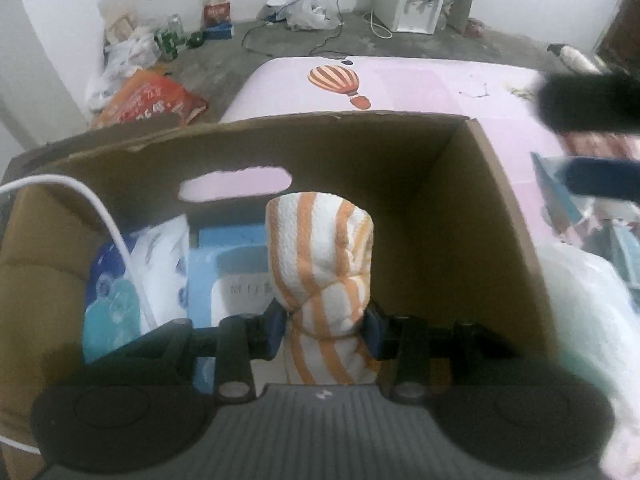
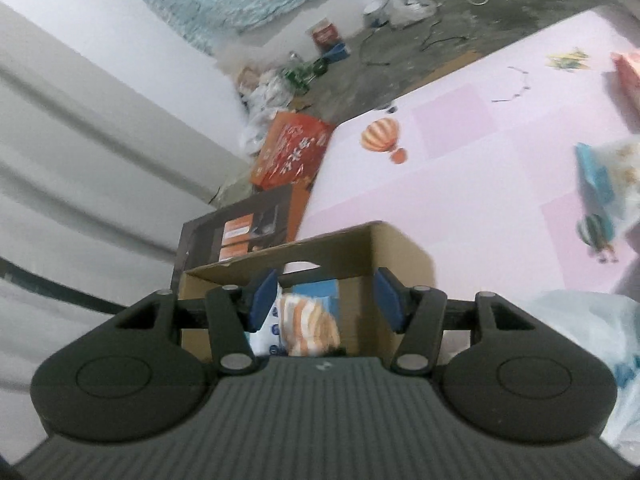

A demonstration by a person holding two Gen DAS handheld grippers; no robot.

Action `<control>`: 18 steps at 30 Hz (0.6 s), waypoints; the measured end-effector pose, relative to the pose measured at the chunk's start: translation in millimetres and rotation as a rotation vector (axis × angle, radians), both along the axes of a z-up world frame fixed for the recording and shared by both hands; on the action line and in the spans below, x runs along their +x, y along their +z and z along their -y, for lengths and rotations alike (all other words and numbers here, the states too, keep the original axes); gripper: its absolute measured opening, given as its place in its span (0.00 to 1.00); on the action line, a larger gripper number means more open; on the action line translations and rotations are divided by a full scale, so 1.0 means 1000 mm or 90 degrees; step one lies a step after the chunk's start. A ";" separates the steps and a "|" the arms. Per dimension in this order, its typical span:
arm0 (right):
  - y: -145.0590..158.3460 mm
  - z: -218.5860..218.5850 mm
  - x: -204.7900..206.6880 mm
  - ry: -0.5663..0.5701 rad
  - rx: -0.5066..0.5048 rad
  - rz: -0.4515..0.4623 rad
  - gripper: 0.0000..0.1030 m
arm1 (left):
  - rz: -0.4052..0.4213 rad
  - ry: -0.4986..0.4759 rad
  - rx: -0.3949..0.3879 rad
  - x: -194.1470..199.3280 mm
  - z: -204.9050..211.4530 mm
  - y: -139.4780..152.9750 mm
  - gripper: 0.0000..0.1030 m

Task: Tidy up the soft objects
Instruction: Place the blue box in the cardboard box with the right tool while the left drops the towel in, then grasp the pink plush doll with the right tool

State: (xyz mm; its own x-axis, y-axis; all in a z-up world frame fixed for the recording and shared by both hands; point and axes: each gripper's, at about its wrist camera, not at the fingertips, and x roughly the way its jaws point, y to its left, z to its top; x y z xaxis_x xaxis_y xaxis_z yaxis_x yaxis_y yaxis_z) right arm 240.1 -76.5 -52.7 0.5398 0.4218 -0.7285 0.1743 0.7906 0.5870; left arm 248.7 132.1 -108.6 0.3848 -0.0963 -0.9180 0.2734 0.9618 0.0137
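The towel (image 1: 320, 280) was held upright, seemingly pinched, between the left gripper's (image 1: 325, 326) pads inside the box (image 1: 460, 200); the right gripper (image 2: 326, 300) was spread empty above.

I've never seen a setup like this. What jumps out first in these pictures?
An orange-and-white striped towel, rolled up, sits between the blue pads of the left claw inside a brown cardboard box. The box stands on a pink sheet printed with a hot-air balloon. The right claw hangs open and empty above the box.
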 end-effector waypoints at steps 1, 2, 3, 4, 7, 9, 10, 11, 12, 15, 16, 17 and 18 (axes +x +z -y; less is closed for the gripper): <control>-0.001 0.006 -0.005 -0.010 0.000 -0.002 0.52 | 0.010 -0.002 0.010 0.000 0.003 -0.004 0.52; -0.004 0.011 -0.009 -0.018 0.003 -0.005 0.52 | 0.016 -0.003 0.025 0.001 0.007 -0.008 0.57; -0.008 0.016 -0.014 -0.025 0.005 -0.008 0.52 | 0.017 -0.007 0.031 0.001 0.010 -0.011 0.57; -0.012 0.021 -0.018 -0.035 0.005 -0.013 0.52 | 0.019 -0.004 0.036 0.001 0.012 -0.012 0.57; -0.020 0.035 -0.034 -0.056 0.009 -0.021 0.52 | 0.025 0.004 0.035 -0.001 0.016 -0.009 0.58; -0.023 0.045 -0.045 -0.069 0.012 -0.025 0.52 | 0.025 0.012 0.037 0.000 0.016 -0.005 0.58; -0.025 0.050 -0.051 -0.075 0.014 -0.029 0.52 | 0.026 0.016 0.036 -0.001 0.016 -0.001 0.58; -0.027 0.056 -0.057 -0.082 0.016 -0.033 0.52 | 0.029 0.022 0.033 -0.003 0.015 0.004 0.58; -0.029 0.060 -0.062 -0.087 0.018 -0.035 0.52 | 0.034 0.029 0.029 -0.006 0.014 0.010 0.58; -0.035 0.072 -0.080 -0.096 0.022 -0.039 0.54 | 0.046 0.052 0.010 -0.017 0.009 0.032 0.61; -0.038 0.076 -0.086 -0.100 0.028 -0.041 0.55 | 0.050 0.061 0.005 -0.022 0.008 0.040 0.62; -0.042 0.081 -0.092 -0.104 0.039 -0.042 0.55 | 0.054 0.068 0.002 -0.026 0.008 0.046 0.62; -0.045 0.086 -0.099 -0.109 0.048 -0.043 0.56 | 0.057 0.075 0.001 -0.031 0.009 0.053 0.63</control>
State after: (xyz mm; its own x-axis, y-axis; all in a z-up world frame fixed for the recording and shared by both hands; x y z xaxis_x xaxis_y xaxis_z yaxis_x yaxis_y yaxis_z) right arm 140.8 -162.1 -98.0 0.5599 0.3824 -0.7351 0.3432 0.7005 0.6257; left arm 217.7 123.1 -55.3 0.4741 -0.0437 -0.8794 0.1564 0.9871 0.0352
